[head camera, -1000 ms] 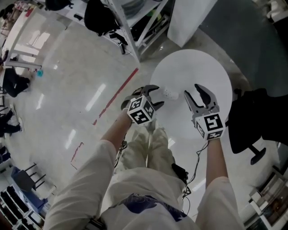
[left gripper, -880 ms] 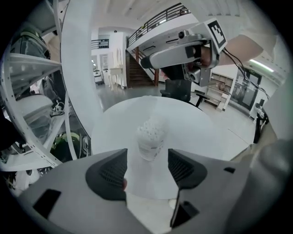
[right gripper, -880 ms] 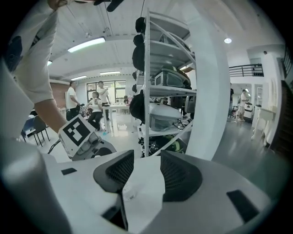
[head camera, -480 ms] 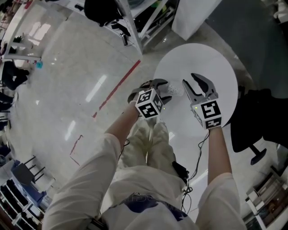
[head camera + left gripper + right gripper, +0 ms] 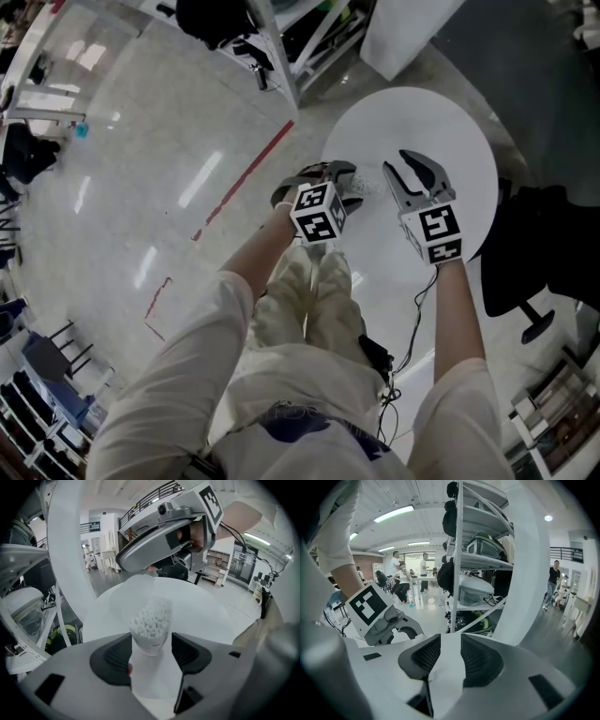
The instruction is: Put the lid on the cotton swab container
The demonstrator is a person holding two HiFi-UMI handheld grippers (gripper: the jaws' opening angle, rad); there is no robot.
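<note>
In the head view, a round white table (image 5: 441,122) stands ahead of the person. The left gripper (image 5: 354,186) reaches in at the table's near left edge, its claw either side of the cotton swab container (image 5: 365,187), which is mostly hidden there. The right gripper (image 5: 394,160) hovers just to the right over the tabletop.

In the left gripper view, the left gripper (image 5: 151,649) has its claw wide. The open-topped container (image 5: 151,623), packed with white swabs, stands upright on the table (image 5: 201,616) between the two pads. The right gripper (image 5: 123,565) hangs above and beyond it.

In the right gripper view, the right gripper (image 5: 451,656) has its claw narrow. Only plain white fills the gap, and whether that is a lid or the tabletop cannot be told. The left gripper (image 5: 410,632) shows at the left, with a shelf rack (image 5: 476,573) farther off.
</note>
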